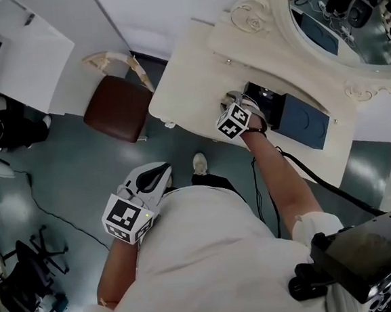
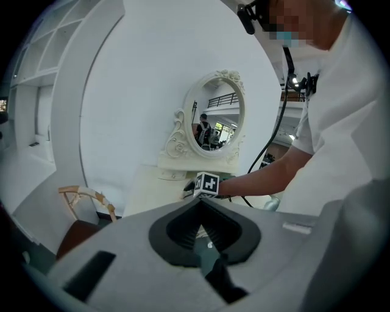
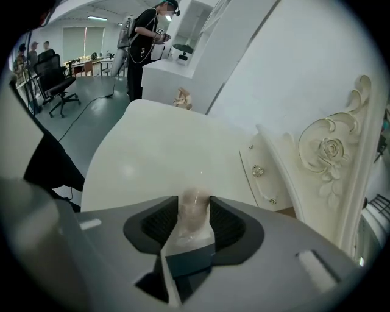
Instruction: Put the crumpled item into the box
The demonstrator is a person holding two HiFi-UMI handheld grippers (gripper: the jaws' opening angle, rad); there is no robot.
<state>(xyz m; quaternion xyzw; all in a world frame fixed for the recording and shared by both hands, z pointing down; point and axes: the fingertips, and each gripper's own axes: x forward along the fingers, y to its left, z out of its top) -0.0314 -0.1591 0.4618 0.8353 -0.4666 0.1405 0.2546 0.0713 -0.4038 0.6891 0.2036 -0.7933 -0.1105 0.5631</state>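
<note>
Where the cream surface (image 1: 188, 71) meets the oval mirror (image 1: 346, 16), a dark box (image 1: 294, 113) lies flat, part black, part blue; what is inside it can't be made out; the box shows in head view only; right gripper (image 1: 244, 101) sits at the box's left end, over its edge or just beside it, can't tell which; crumpled item (image 3: 194, 212), pale and blurred, is not in the box; it stands between the right jaws, both pads against it, gripped; only the right gripper view shows it, since in head view the marker cube (image 1: 233, 121) covers it; that view adds small drawers (image 3: 259, 170) with round knobs, plus people (image 3: 146, 36) and an office chair (image 3: 55, 79) far off; left gripper (image 1: 158, 174) hangs low by the person's torso, well apart from the surface, jaws closed together on nothing; its view catches the right cube and the mirror side-on; brown-seated chair (image 1: 116, 108) stands on the floor left of the surface.
</note>
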